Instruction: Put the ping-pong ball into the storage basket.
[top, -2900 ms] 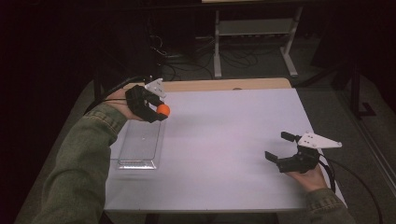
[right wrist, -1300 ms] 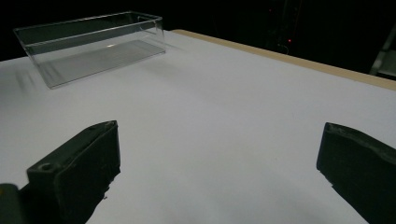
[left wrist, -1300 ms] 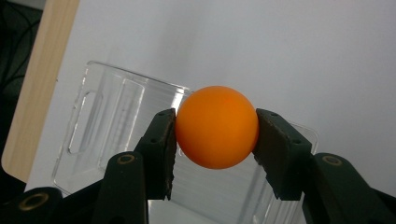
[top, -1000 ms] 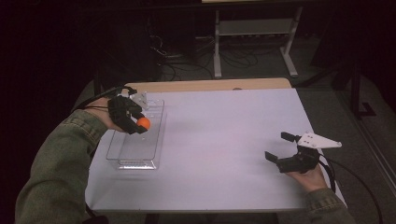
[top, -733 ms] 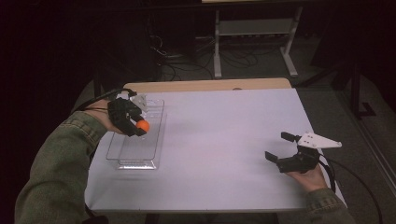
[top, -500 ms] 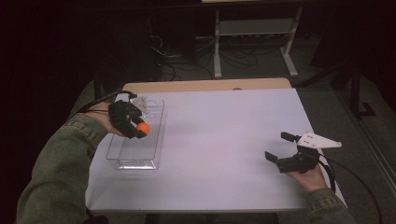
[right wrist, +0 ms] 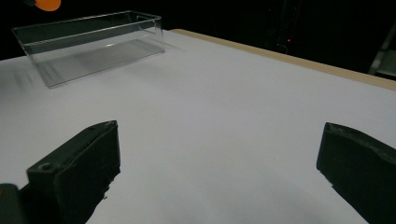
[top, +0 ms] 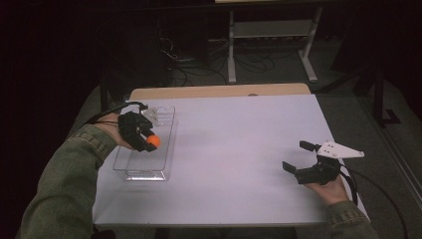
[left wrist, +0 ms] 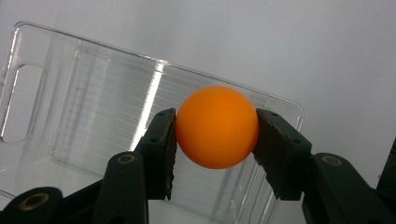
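Holding: left gripper (top: 148,143) clamped on orange ball (left wrist: 217,126), above clear tray (top: 166,130)
Resting: right gripper (top: 297,158) with jaws apart
Surface: white table (top: 239,149)
Room: dark, cables on floor

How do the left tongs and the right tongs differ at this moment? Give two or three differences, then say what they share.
1. The left tongs are shut on an orange ball; the right tongs stand wide open with nothing between them.
2. The left tongs hang above the clear plastic box; the right tongs sit over bare white table, far from it.

Shared: both have two black jaws and are held in a hand.
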